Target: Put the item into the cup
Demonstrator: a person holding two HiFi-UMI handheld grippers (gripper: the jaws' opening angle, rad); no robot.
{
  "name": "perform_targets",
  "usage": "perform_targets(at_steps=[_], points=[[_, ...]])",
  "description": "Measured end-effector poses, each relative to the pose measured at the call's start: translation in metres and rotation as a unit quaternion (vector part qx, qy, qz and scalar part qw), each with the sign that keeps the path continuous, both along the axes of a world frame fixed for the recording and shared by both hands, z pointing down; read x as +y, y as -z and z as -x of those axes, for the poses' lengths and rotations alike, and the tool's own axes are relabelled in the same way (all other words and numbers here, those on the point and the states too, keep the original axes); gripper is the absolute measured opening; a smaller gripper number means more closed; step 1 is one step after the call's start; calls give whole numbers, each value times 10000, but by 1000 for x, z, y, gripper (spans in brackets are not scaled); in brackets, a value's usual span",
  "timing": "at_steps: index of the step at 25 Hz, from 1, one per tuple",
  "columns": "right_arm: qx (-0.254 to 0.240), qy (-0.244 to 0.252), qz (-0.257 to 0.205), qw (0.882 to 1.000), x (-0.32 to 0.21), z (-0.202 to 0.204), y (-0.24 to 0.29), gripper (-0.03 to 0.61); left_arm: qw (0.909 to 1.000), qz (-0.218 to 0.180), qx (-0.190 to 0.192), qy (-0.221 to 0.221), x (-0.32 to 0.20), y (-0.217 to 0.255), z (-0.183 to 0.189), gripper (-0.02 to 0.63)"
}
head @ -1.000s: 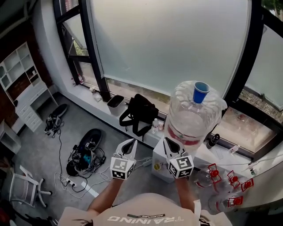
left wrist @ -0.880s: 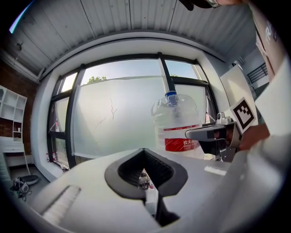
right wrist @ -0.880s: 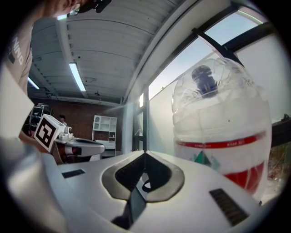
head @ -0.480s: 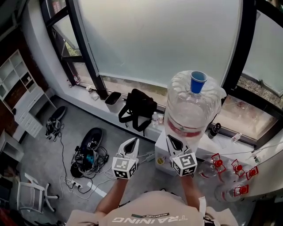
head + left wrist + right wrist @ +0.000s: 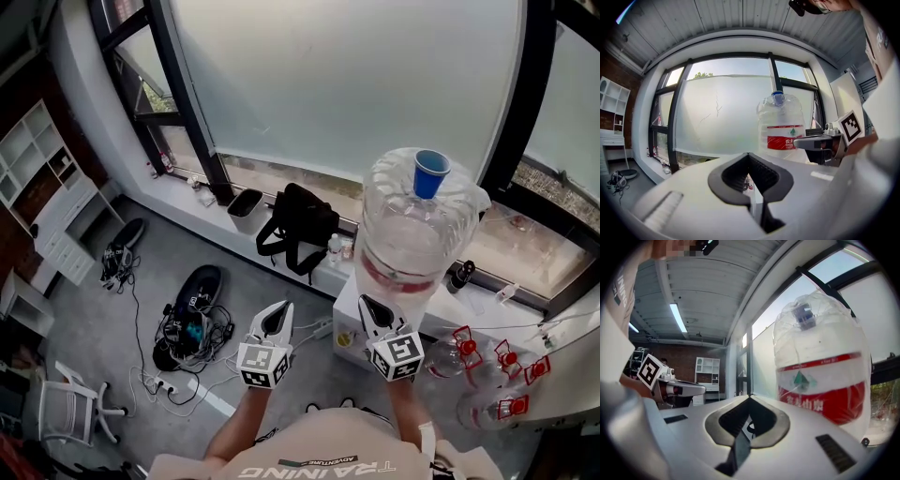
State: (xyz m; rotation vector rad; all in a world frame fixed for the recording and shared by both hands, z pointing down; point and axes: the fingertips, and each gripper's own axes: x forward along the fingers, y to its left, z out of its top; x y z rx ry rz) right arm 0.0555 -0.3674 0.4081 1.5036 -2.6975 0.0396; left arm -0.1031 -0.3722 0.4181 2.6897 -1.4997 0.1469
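Note:
A blue cup (image 5: 429, 173) sits upright on top of a large clear water jug (image 5: 412, 234) with a red label. The jug (image 5: 782, 127) and cup (image 5: 777, 97) stand ahead and to the right in the left gripper view. In the right gripper view the jug (image 5: 820, 362) looms close, with the cup (image 5: 804, 315) seen through its top. My left gripper (image 5: 279, 313) is shut and empty, well left of the jug. My right gripper (image 5: 368, 307) is shut and empty, just in front of the jug's base. No loose item shows in either pair of jaws.
The jug rests on a white box (image 5: 349, 328) by the window sill. A black bag (image 5: 295, 230) lies to the left of it. Cables and shoes (image 5: 187, 323) litter the floor, with a white chair (image 5: 70, 412) at bottom left. Empty bottles with red handles (image 5: 497, 370) lie at right.
The head view has shifted slightly, so the jug and both grippers sit a little lower and further right. Both grippers stay shut and empty.

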Motion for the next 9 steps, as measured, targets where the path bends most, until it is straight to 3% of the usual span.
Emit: perform_targets(at_steps=[9], points=[[189,146,-154,9996,-7,7,-3,12,9997,70,31,228,-1,-6,14,8]])
